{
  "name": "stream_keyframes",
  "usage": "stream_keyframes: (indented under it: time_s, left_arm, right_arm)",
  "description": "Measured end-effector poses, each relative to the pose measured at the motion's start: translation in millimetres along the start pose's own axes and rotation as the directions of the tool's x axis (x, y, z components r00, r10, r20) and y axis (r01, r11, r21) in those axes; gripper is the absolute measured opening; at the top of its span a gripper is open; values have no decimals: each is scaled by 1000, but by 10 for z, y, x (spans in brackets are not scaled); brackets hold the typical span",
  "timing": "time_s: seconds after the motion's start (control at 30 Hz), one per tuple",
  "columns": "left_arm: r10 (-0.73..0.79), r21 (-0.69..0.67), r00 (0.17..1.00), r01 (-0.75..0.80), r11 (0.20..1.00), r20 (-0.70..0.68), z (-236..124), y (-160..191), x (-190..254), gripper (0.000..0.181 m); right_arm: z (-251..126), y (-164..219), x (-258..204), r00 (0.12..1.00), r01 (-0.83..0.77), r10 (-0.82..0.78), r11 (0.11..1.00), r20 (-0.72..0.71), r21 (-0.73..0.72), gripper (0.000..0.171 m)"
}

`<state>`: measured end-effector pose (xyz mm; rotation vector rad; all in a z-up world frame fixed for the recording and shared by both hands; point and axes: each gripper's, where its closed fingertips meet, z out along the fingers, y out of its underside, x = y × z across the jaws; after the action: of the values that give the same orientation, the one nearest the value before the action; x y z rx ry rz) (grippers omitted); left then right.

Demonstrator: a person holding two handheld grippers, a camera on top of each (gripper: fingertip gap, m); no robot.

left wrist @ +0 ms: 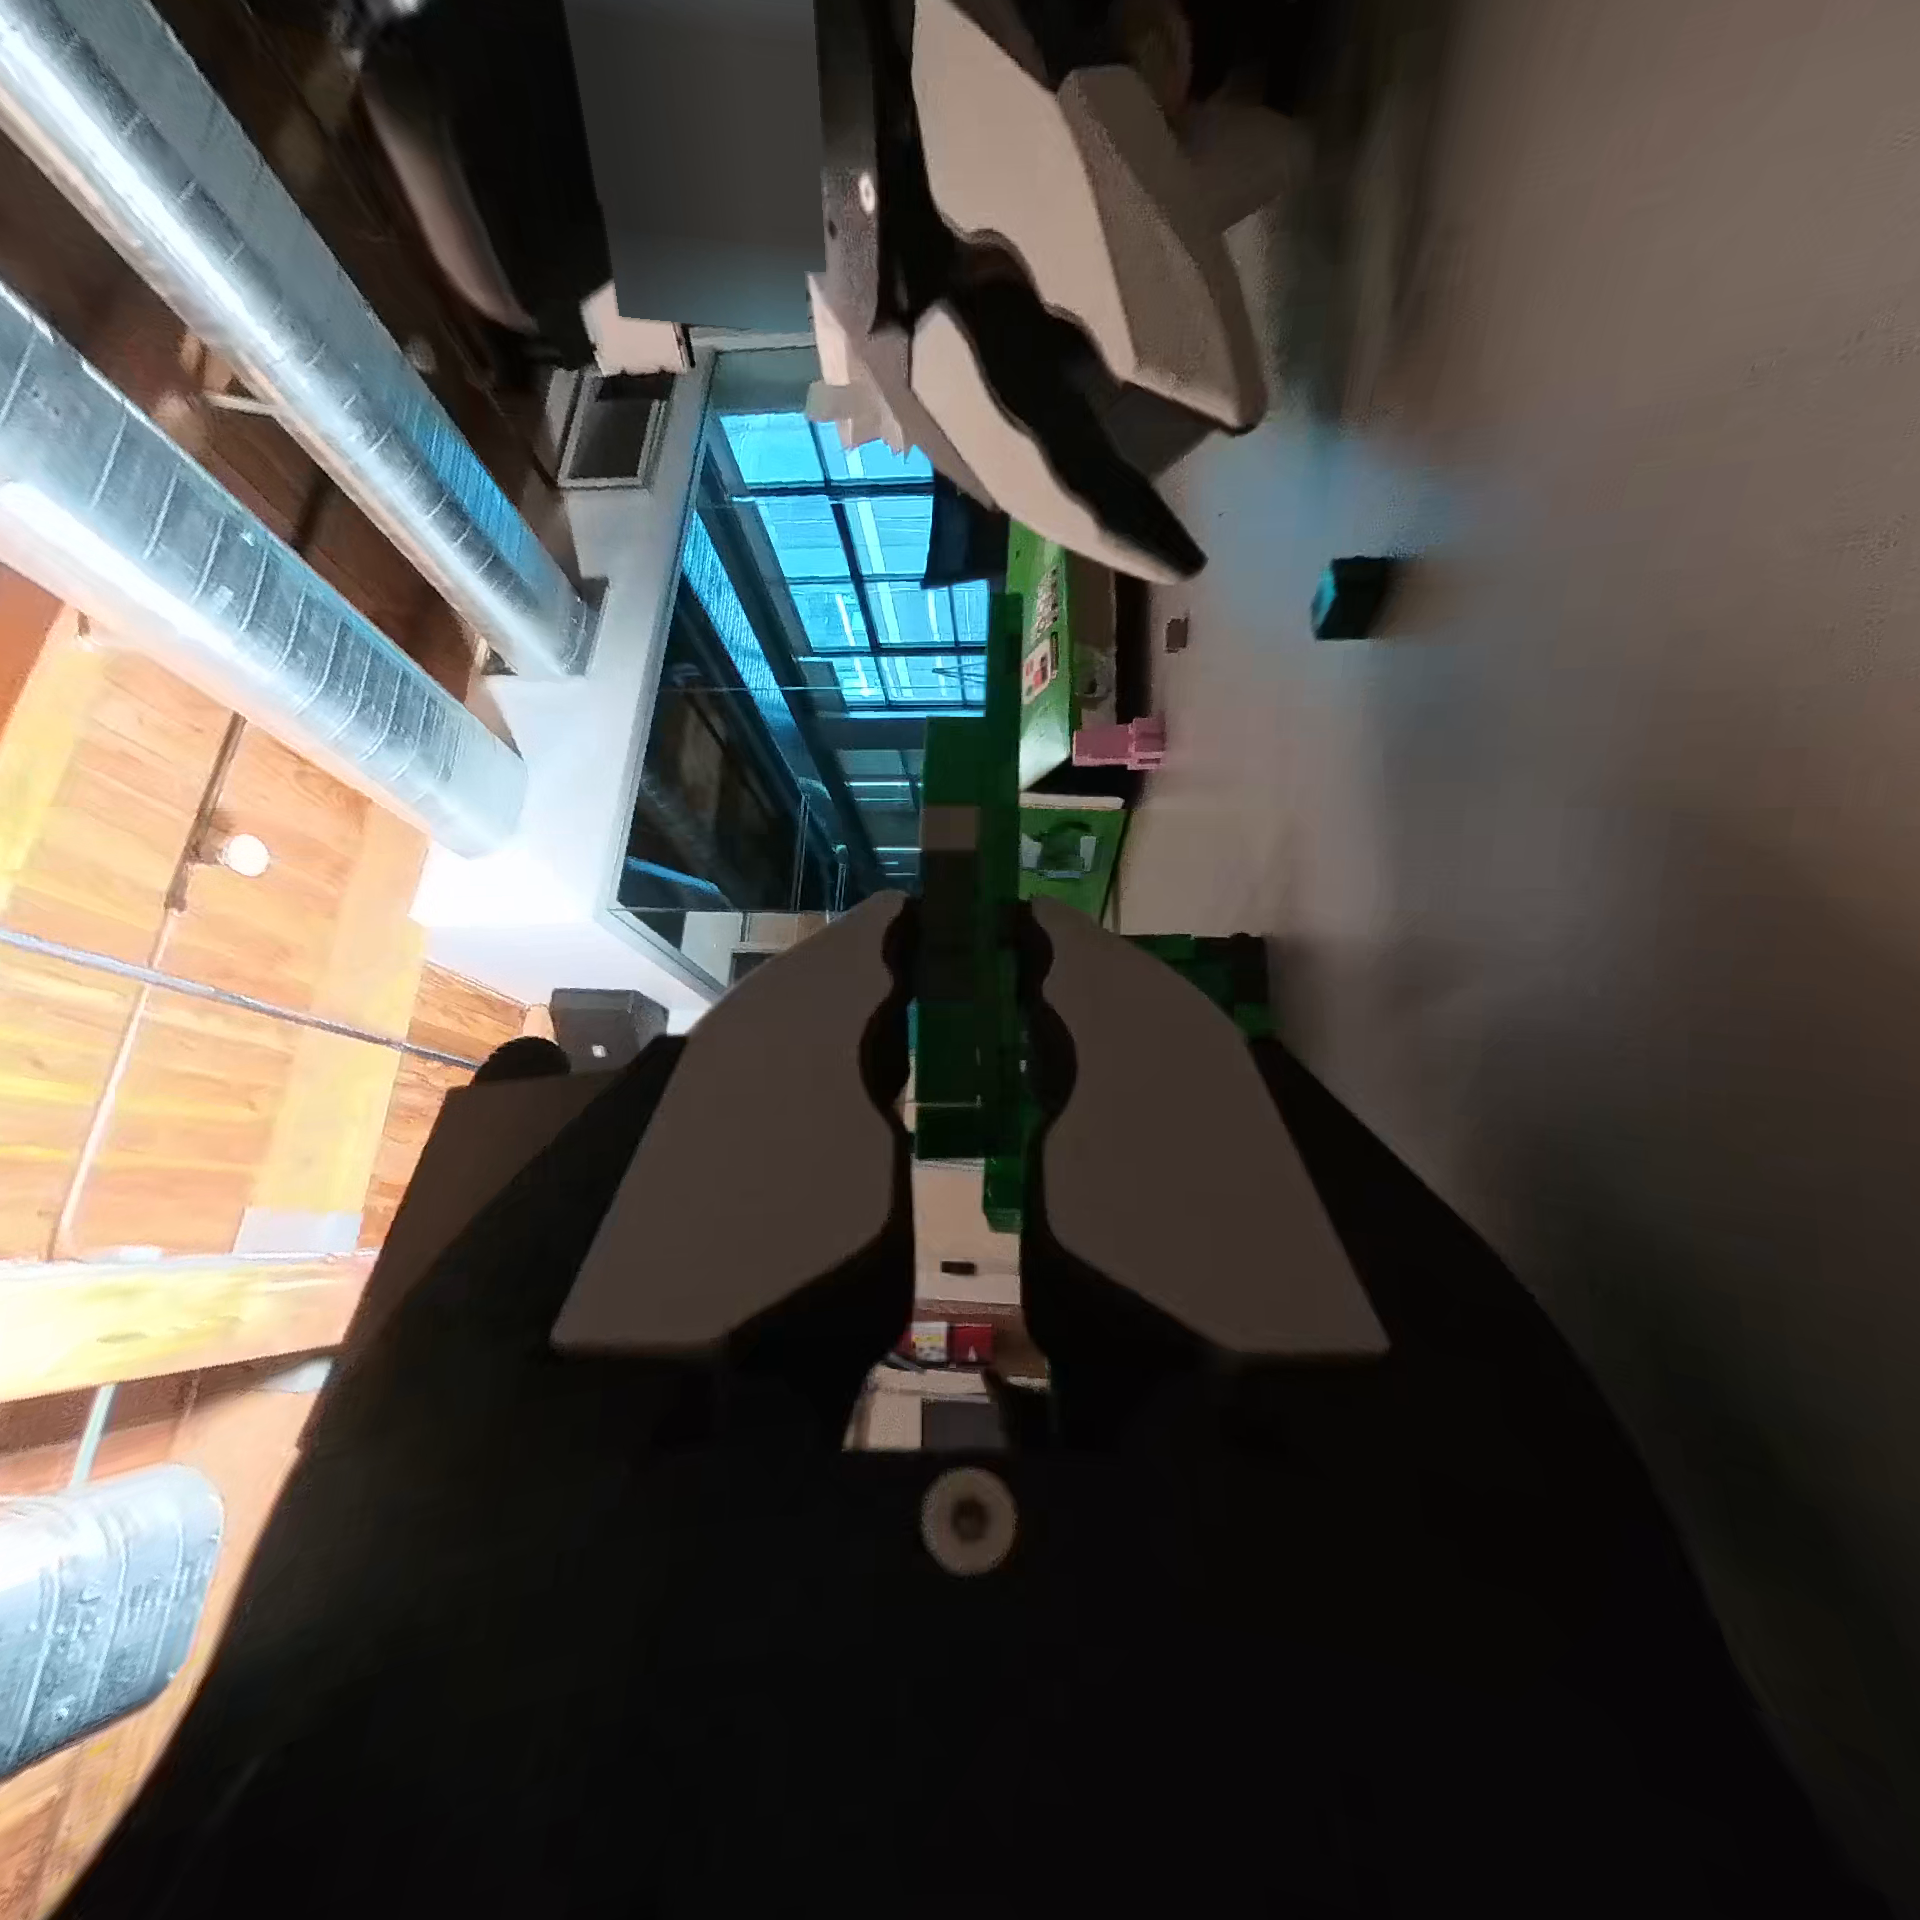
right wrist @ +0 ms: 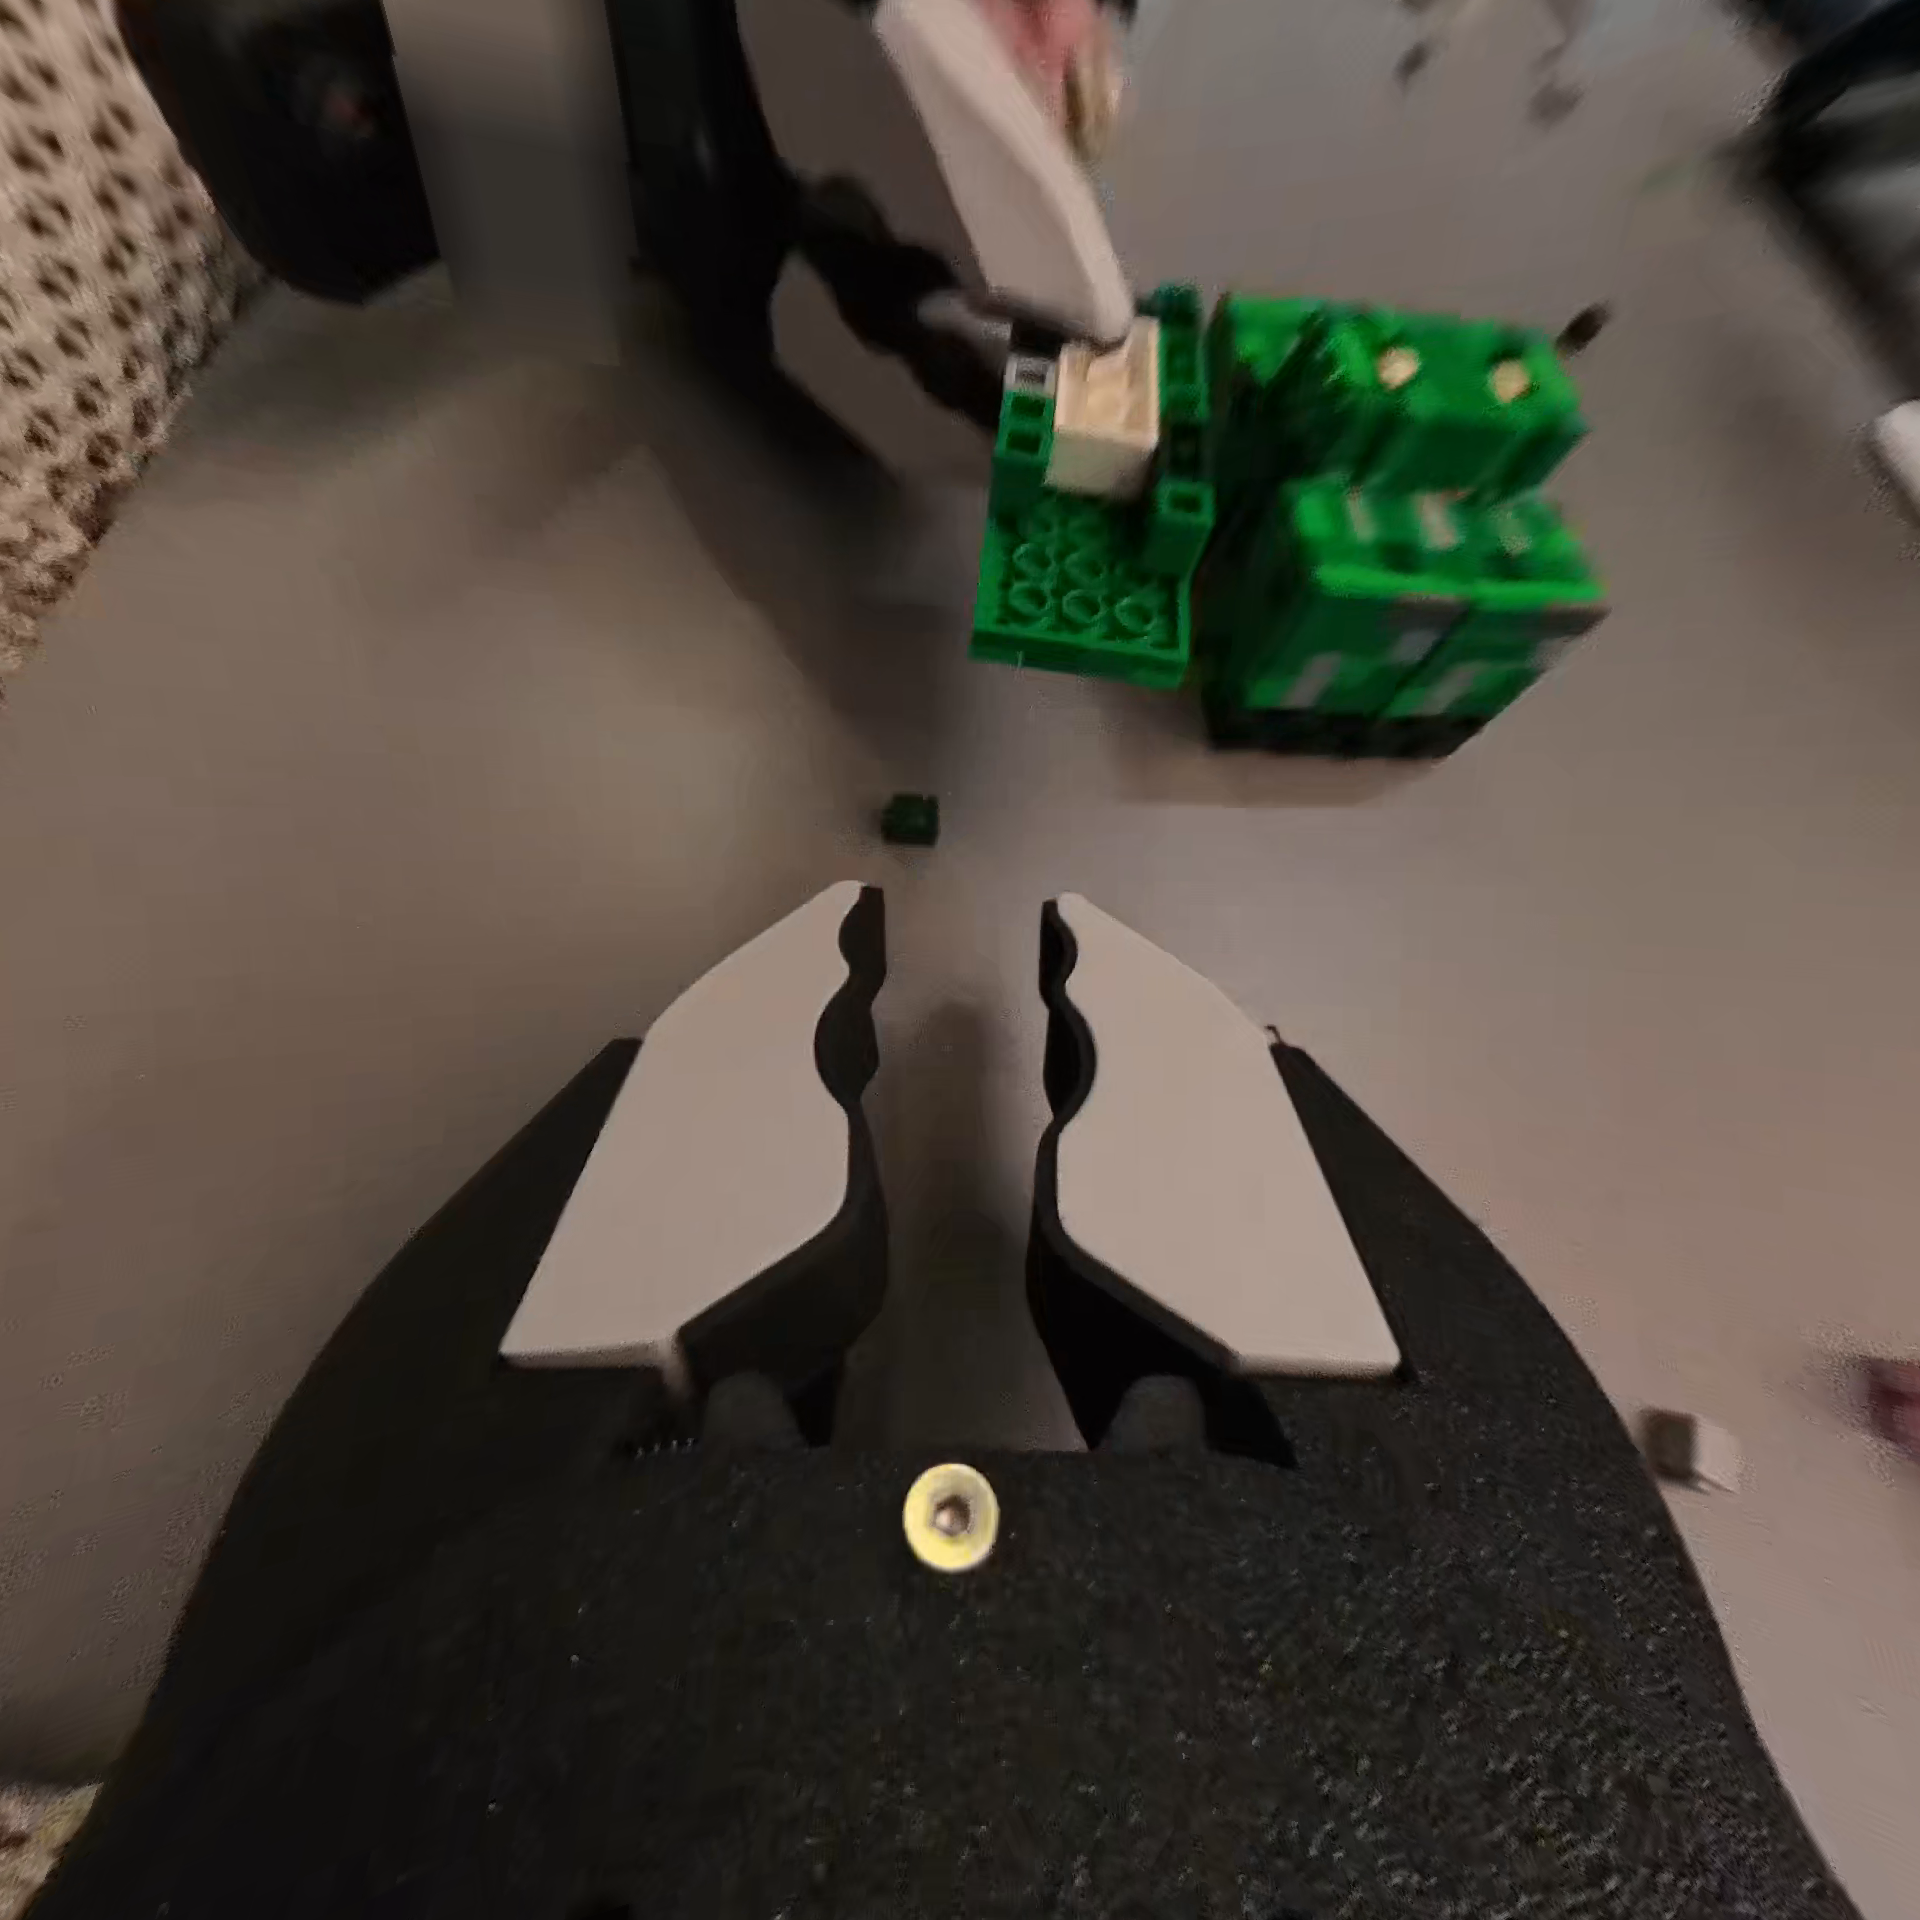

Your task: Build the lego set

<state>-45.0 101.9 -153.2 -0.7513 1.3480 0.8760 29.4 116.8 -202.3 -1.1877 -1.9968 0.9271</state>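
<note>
My left gripper [left wrist: 966,925] is shut on the green lego build [left wrist: 961,1081], which it holds edge-on between its fingers. In the right wrist view the build [right wrist: 1351,540] is a studded green plate with a cream piece [right wrist: 1107,426] on it, joined to a blocky green body. The left gripper [right wrist: 1039,343] grips its far end from above. My right gripper [right wrist: 961,914] is open and empty above the table, just short of a small dark green brick [right wrist: 909,814]. It shows at the top of the left wrist view [left wrist: 1205,488].
On the pale table [right wrist: 416,727] lie a pink brick [left wrist: 1117,743], a dark teal brick [left wrist: 1351,597] and a small grey-white piece [right wrist: 1688,1449]. A green box [left wrist: 1044,644] stands beyond the build. Patterned carpet [right wrist: 83,312] and dark furniture legs [right wrist: 301,156] lie at the far left.
</note>
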Motion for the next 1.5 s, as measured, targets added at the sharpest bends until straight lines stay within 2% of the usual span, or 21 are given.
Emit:
stream_keyframes:
  time_s: [0.07,0.17,0.3,0.43,0.53,0.6,0.7,0.83,1.0,1.03,1.13,1.2,1.33,1.4,1.5]
  left_arm:
    - [5,2,1000,-5,1000,-16,-41,-16,38,17]
    - [0,-2,1000,0,1000,-28,-107,-1,57,17]
    - [18,14,999,-18,1000,-31,-173,-26,70,16]
    - [-23,13,999,24,1000,-46,-145,-31,72,16]
    - [-62,10,996,63,998,-59,-103,-25,72,17]
    - [-68,14,996,69,997,-63,-83,-41,77,16]
    - [-48,33,997,50,998,-57,-70,-87,77,16]
    - [-26,55,998,29,998,-51,-72,-129,80,16]
    - [-23,73,998,28,997,-65,-63,-161,107,16]
    - [-18,77,998,23,997,-62,-63,-172,106,17]
    - [-31,85,997,37,996,-67,-64,-183,108,17]
    - [-72,92,996,77,993,-58,-57,-184,81,20]
    - [-251,93,962,261,961,-111,-23,-148,58,48]
    - [-289,111,946,306,946,-147,-26,-155,80,47]
    - [-270,110,951,287,951,-149,-21,-168,101,45]
  right_arm:
    - [66,23,-100,999,0,2,999,51,-44,28]
    - [135,-50,-209,995,3,0,999,97,-35,28]
    - [206,-43,-215,997,6,-1,998,84,-67,33]
    - [164,-327,-73,998,-63,63,992,9,111,53]
    - [144,-541,-16,994,-95,105,969,-31,226,60]
    - [190,-605,33,988,-119,140,962,-69,247,62]
    - [321,-642,-12,984,-157,173,961,-51,229,65]
    - [455,-584,-29,984,-150,162,977,-68,150,57]
    - [433,-631,-34,983,-159,173,970,-56,186,44]
    - [426,-647,-43,983,-165,177,967,-45,196,37]
    - [423,-651,-53,982,-180,189,963,-24,201,36]
    - [411,-665,-51,980,-191,199,958,-16,214,36]
    - [387,-677,-44,974,-223,226,947,10,232,36]
    - [376,-688,-58,974,-226,226,944,28,241,36]
    - [367,-697,-65,973,-231,228,941,40,248,36]
